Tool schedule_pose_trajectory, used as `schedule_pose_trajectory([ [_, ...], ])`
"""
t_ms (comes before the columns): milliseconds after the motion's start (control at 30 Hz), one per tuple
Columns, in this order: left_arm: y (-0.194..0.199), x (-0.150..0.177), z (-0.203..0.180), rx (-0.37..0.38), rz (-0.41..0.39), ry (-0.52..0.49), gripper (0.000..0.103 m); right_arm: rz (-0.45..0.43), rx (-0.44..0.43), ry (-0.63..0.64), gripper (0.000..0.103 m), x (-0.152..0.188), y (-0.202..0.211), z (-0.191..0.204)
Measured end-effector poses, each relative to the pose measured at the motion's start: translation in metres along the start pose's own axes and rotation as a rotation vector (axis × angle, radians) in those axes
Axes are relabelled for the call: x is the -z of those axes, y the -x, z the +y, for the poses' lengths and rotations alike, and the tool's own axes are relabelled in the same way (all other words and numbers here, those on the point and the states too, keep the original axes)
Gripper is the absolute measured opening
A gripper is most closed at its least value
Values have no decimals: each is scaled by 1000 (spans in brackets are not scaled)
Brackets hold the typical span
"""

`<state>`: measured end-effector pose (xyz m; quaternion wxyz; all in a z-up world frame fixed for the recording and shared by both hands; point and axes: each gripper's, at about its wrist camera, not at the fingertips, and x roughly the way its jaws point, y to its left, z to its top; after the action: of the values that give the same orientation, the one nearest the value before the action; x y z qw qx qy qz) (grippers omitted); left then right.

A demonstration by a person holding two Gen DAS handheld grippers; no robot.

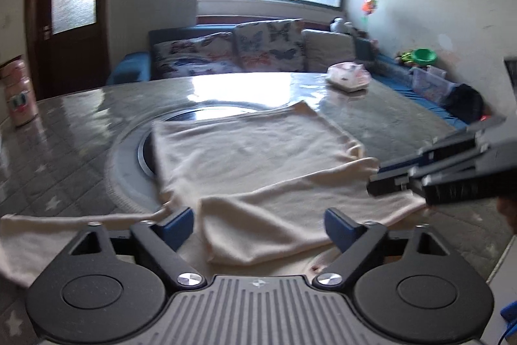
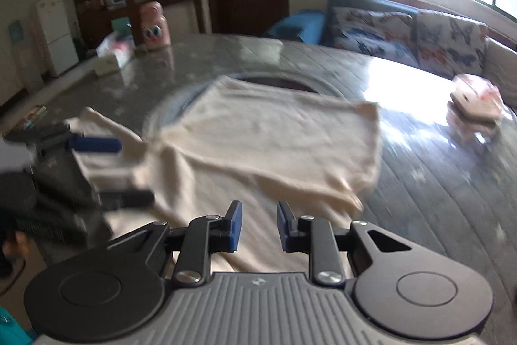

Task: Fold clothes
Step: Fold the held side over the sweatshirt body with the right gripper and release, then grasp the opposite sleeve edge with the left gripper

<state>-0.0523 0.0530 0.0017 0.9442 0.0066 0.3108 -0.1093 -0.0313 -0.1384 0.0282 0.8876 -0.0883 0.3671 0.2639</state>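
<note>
A cream garment lies spread flat on the grey table, partly over a round inset. One sleeve is folded inward over the near hem; the other trails off to the left. My left gripper is open wide just above that folded sleeve, nothing between its fingers. My right gripper comes in from the right at the garment's edge. In the right wrist view the right gripper is open with a narrow gap over the cream garment. The left gripper shows blurred at the left.
The round glass inset sits mid-table under the garment. A pink-and-white pack lies at the far right, a pink canister and a white box at the far left. A sofa stands behind. The table edge runs near right.
</note>
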Motion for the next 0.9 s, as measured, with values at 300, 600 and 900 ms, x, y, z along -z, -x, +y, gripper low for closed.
schedule_pose_trajectory([
  [300,-22,-4,-8,67,29,-30,45,30,37,-36,23,30,-4,-23],
  [600,-15,5,10,6,57,3,39,-44,40,-23,23,-1,-5,-35],
  [900,-10,6,15,-76,56,38,34,-17,38,-23,23,-11,-47,-39],
])
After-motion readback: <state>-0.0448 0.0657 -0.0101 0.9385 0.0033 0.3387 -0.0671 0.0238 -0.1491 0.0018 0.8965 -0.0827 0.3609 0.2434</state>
